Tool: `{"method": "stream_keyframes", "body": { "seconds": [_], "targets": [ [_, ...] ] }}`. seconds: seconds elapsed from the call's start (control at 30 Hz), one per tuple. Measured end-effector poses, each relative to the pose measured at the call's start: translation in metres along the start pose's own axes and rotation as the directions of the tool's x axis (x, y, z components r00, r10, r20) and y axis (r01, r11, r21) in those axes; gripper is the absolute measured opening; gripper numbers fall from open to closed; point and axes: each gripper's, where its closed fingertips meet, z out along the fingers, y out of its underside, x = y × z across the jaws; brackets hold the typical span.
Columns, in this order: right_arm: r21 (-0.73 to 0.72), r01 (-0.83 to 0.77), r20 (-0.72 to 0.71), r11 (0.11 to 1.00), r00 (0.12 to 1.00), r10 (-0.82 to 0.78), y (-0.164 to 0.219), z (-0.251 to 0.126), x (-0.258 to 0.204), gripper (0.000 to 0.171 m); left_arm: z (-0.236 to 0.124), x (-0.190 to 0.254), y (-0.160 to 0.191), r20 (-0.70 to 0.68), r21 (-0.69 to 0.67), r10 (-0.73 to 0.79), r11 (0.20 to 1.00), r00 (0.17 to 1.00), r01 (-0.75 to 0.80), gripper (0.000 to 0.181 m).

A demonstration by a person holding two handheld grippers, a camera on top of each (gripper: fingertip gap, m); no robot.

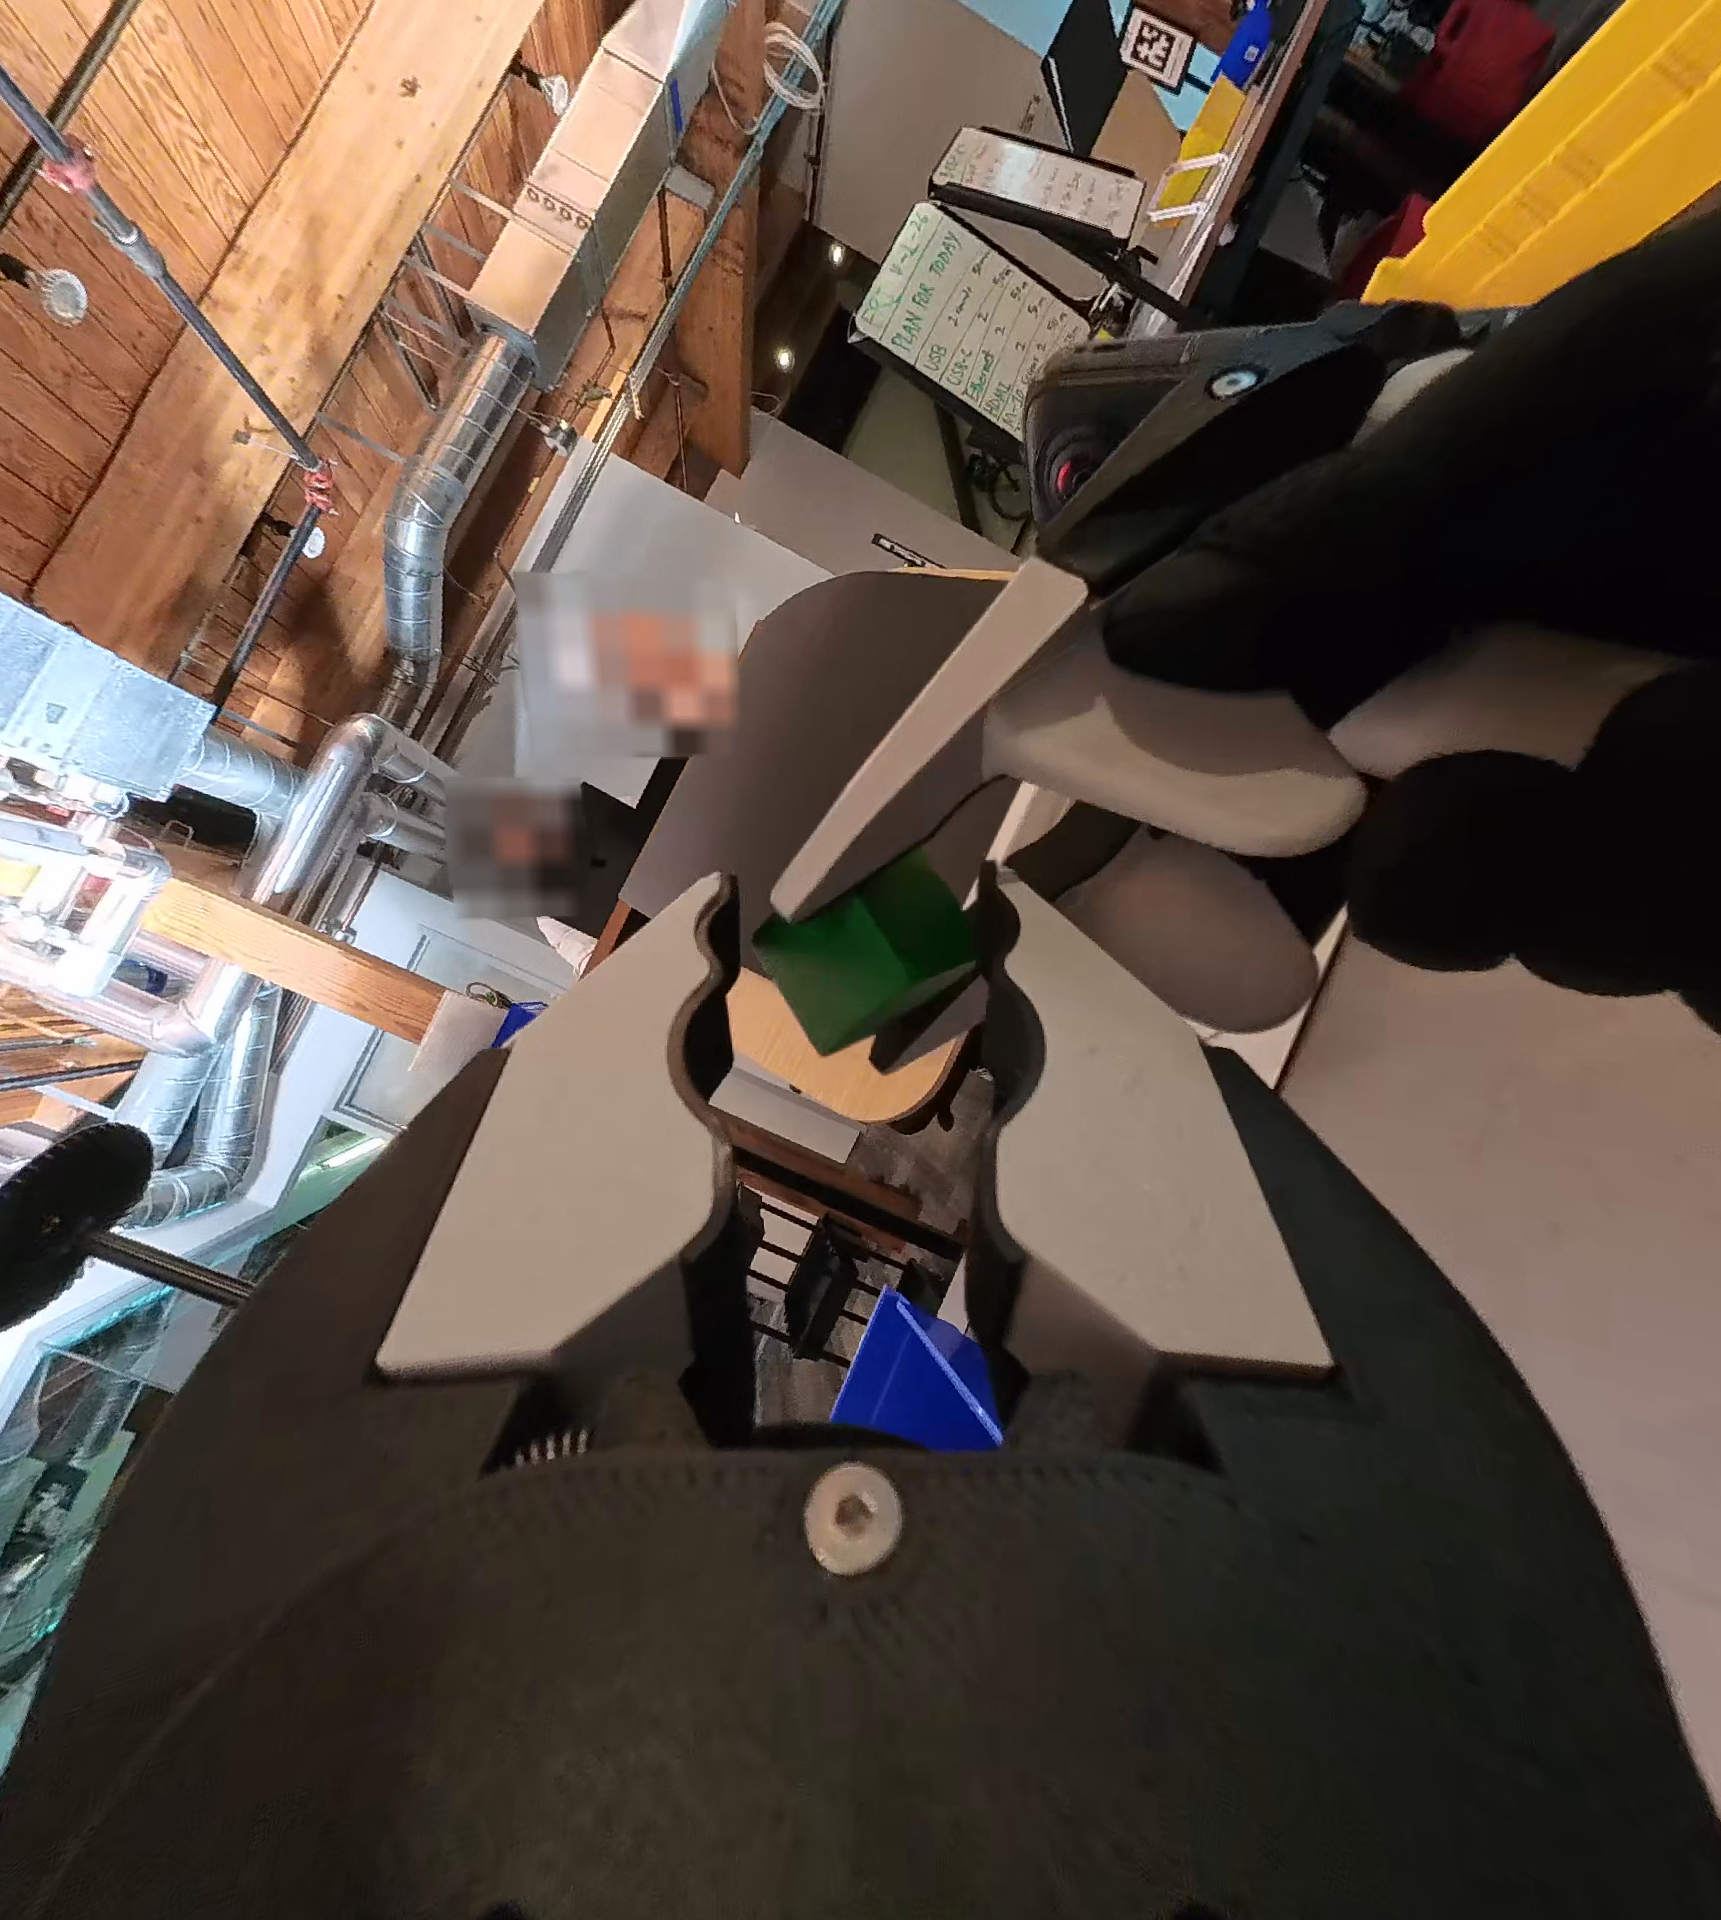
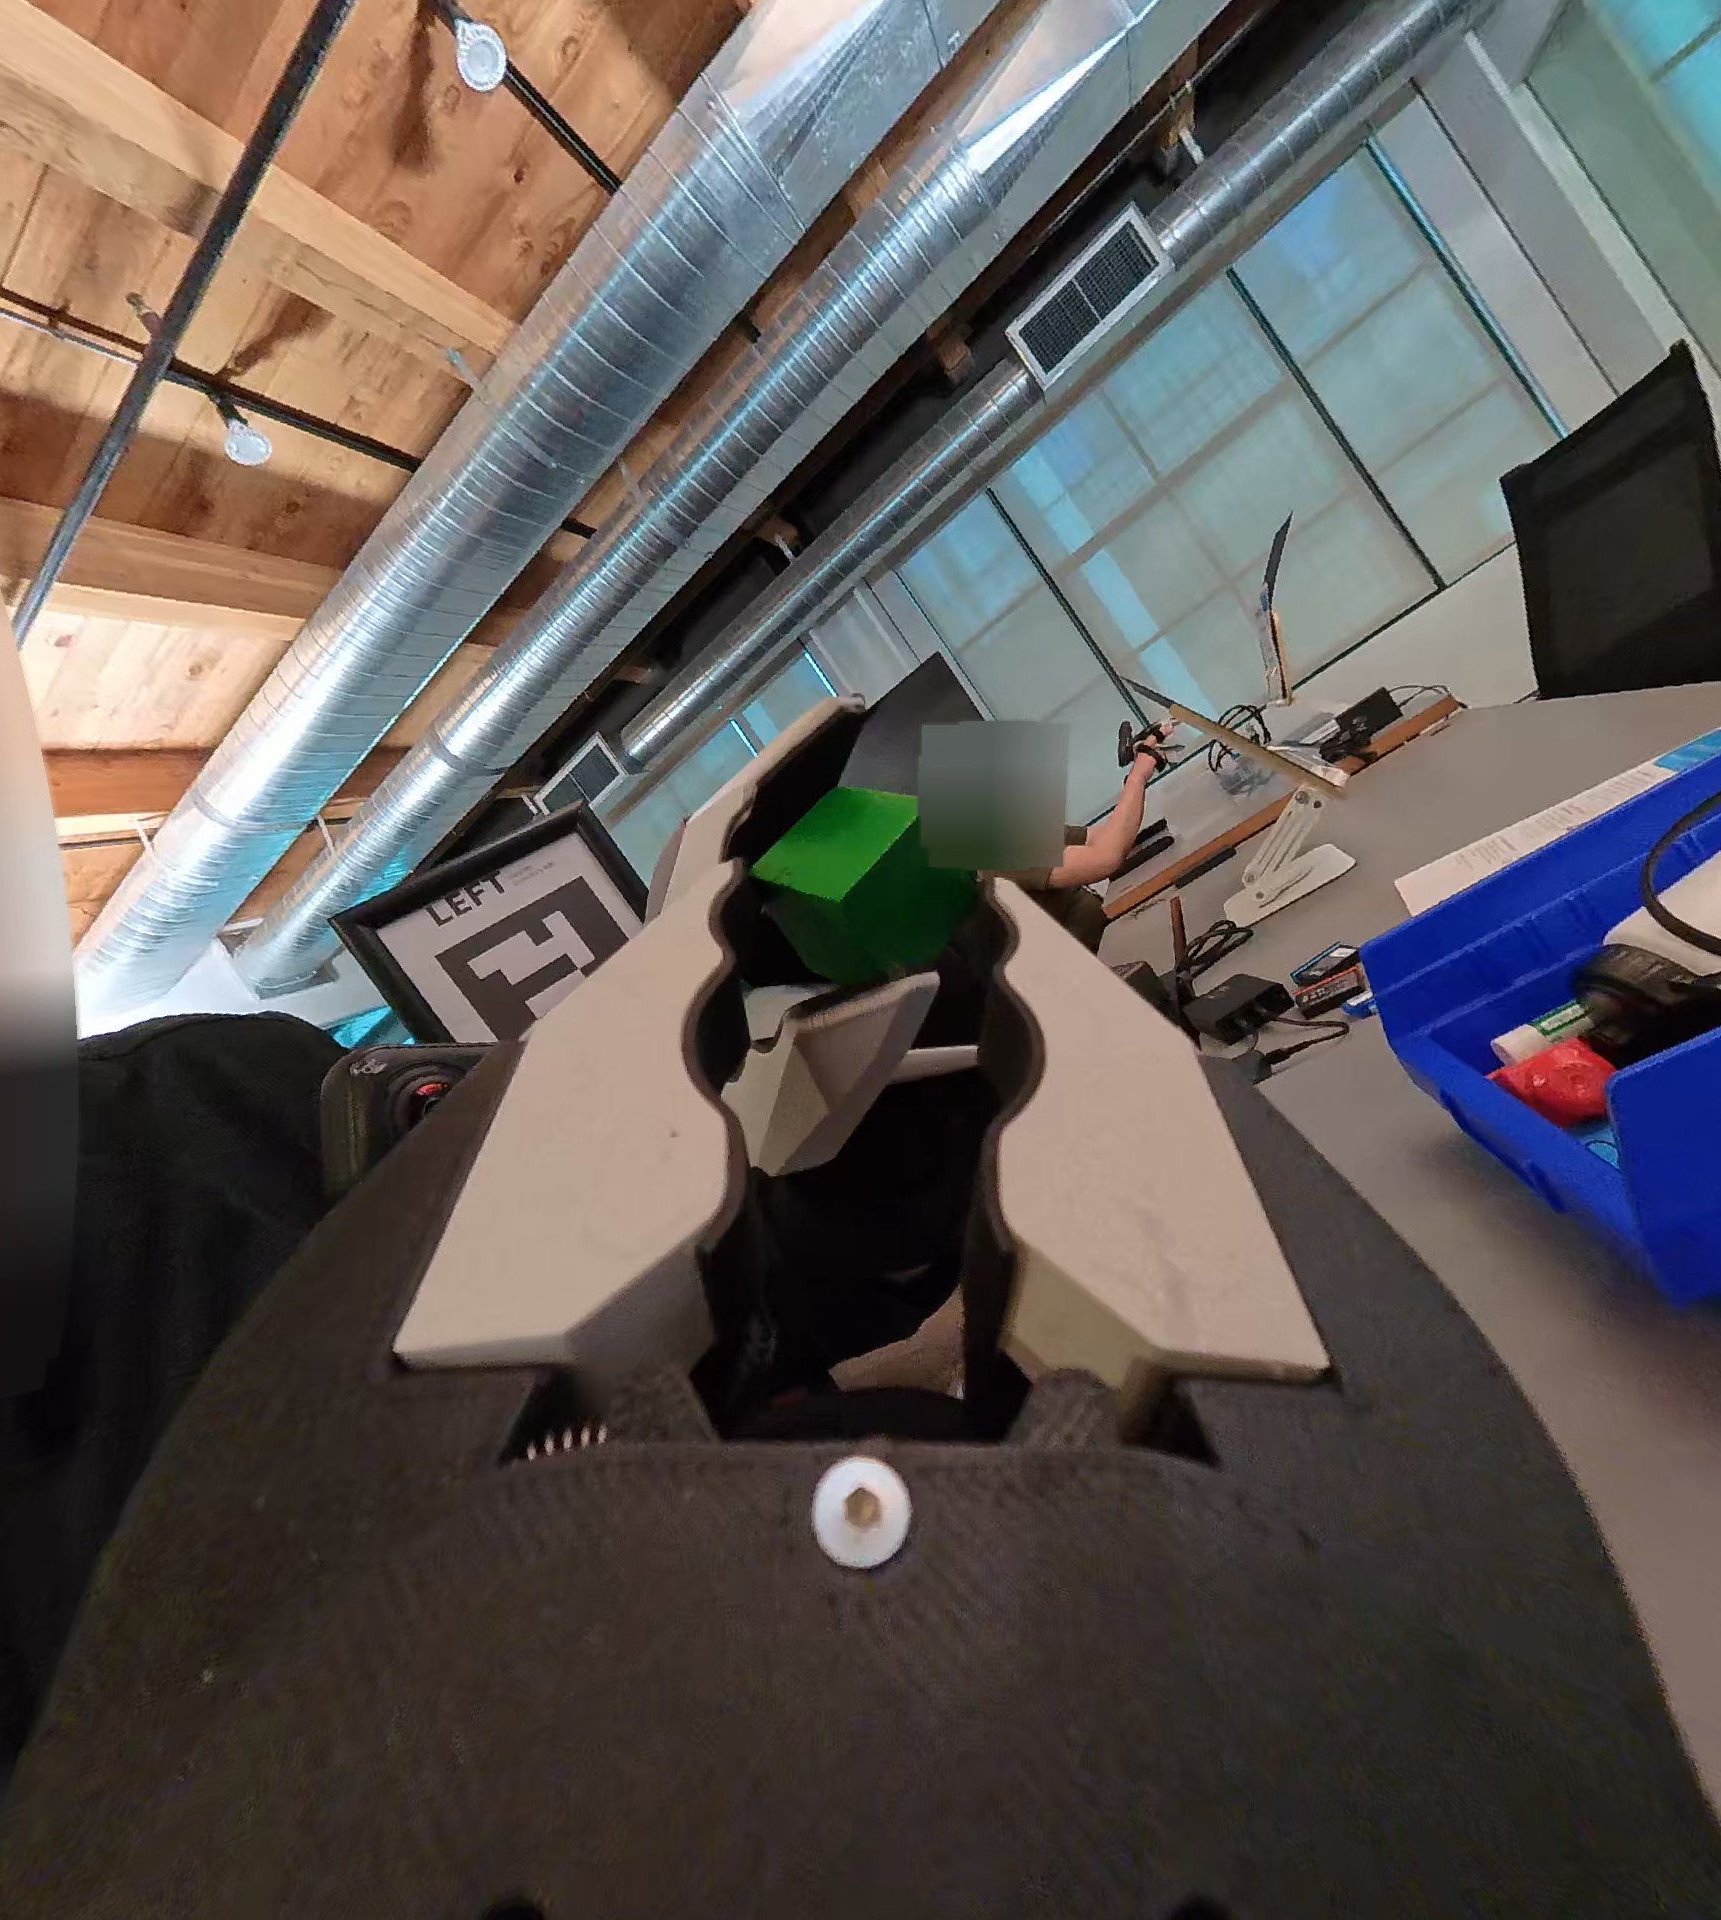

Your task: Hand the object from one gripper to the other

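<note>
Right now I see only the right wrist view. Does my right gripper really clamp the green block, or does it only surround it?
Observer: The left wrist view shows the right gripper with one finger flat on the green block and the other against the opposite face, so it looks clamped.
Operator: And is the left gripper closed on it?
Observer: It seems not yet. The left gripper stands around the block, and a thin gap shows beside one of its fingers.

Green block, grey-fingered gripper
</note>
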Motion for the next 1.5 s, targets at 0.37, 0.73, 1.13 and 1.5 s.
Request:
{"method": "stream_keyframes", "body": {
  "seconds": [0.37, 0.73, 1.13, 1.5],
  "targets": [
    [0.013, -0.017, 0.016, 1.000, 1.000, 0.017, 0.000, 0.000, 0.000, 0.040, -0.001, 0.001, -0.001, -0.017, 0.011, -0.016, 1.000, 1.000, 0.016, 0.040],
    [0.014, -0.007, 0.037, 1.000, 0.999, 0.007, 0.001, 0.000, -0.004, 0.041, -0.003, -0.001, -0.005, -0.049, 0.016, -0.020, 1.000, 0.999, 0.021, 0.036],
    [-0.017, -0.006, 0.043, 1.000, 0.999, 0.007, 0.006, 0.003, -0.005, 0.050, -0.006, 0.000, -0.010, -0.086, 0.035, -0.028, 0.999, 0.996, 0.031, 0.035],
    [-0.075, 0.090, -0.065, 0.993, 0.993, -0.095, -0.005, -0.014, 0.007, 0.067, -0.008, -0.001, -0.007, -0.207, 0.032, -0.128, 0.990, 0.970, 0.138, 0.035]
  ]
}}
